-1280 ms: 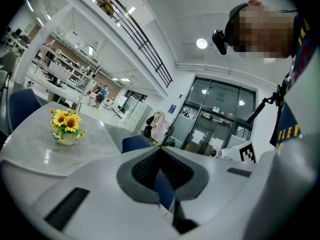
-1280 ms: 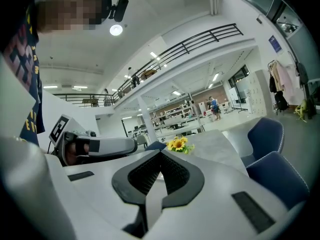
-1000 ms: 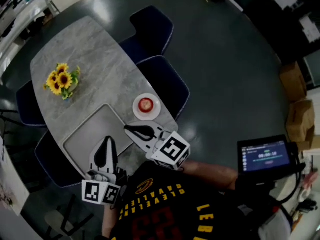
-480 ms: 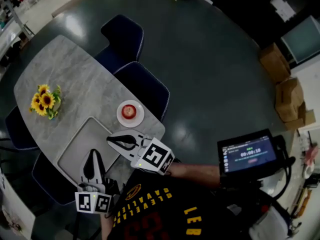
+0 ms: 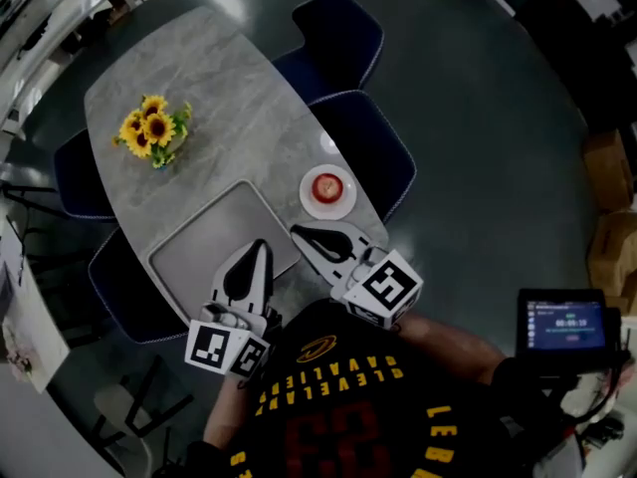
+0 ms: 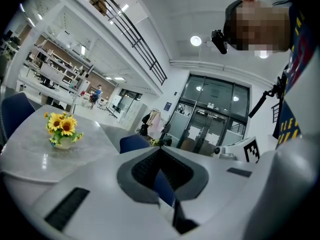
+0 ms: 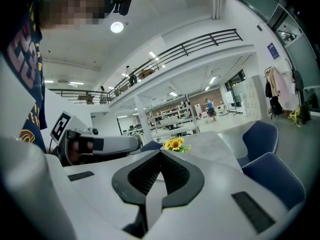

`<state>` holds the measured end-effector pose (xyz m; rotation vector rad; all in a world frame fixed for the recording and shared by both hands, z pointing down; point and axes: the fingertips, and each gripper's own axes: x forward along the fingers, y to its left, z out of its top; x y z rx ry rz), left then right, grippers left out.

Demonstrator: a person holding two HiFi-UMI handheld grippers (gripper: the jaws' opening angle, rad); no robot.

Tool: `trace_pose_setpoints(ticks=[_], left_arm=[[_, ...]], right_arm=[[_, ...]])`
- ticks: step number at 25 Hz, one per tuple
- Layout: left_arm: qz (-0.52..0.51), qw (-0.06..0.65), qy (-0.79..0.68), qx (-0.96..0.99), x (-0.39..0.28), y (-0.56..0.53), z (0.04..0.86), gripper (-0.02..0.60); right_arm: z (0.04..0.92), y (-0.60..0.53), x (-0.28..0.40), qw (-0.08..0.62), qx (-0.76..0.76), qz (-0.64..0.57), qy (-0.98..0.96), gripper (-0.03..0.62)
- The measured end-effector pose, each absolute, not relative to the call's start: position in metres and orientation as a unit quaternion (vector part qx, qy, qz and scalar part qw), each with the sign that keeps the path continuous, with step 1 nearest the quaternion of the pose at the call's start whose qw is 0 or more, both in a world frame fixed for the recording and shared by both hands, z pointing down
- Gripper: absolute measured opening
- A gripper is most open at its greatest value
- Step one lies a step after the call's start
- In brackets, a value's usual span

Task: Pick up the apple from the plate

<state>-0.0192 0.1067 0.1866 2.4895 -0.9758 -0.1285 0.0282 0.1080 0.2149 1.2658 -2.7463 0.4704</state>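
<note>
Sunflowers (image 5: 154, 132) are seen at the far left of the table (image 5: 204, 58), the left gripper (image 5: 261, 245) is held over the grey mat (image 5: 204, 252) with jaws closed together on nothing, the right gripper (image 5: 298, 232) is likewise closed and empty, and the apple (image 5: 326, 184) is seen resting on the plate (image 5: 310, 200), near that gripper's tip.

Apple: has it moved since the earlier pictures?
No. The apple still sits centred on the plate near the table's edge; only the view shifted.
</note>
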Motion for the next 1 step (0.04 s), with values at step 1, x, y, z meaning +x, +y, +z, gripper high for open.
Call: trace_pose_setpoints(ticks=[1], left_arm=[[-0.047,0.230,-0.351,0.906,-0.0141,0.1002,0.1894,0.002]], right_arm=[[0.2185,0.1025,0.0325,0.039,0.415,0.154,-0.896,0.005]])
